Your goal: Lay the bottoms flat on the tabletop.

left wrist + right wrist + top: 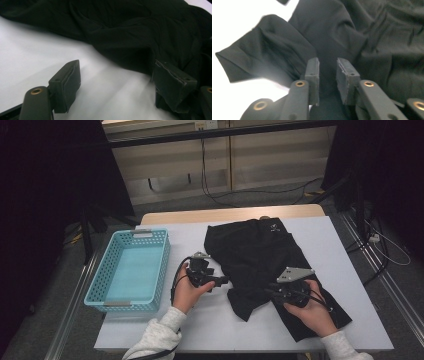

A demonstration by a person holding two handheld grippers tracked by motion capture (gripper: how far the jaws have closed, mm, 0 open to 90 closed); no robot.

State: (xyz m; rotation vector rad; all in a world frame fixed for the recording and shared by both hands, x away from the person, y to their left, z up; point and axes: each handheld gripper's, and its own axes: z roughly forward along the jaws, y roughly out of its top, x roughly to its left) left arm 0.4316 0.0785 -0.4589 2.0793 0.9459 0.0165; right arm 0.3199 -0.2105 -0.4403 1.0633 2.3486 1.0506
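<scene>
Black shorts (260, 255) lie spread on the bench (345, 270). Left gripper (117, 82) fingers wide open, empty, beside the cloth edge. Right gripper (328, 75) fingers slightly parted over the shorts, gripping nothing.

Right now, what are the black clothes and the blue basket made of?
The black clothes look like thin, soft woven cloth with a matt finish: they wrinkle and fold easily. The blue basket looks like hard, smooth plastic: its walls are a stiff grid of small holes.
</scene>
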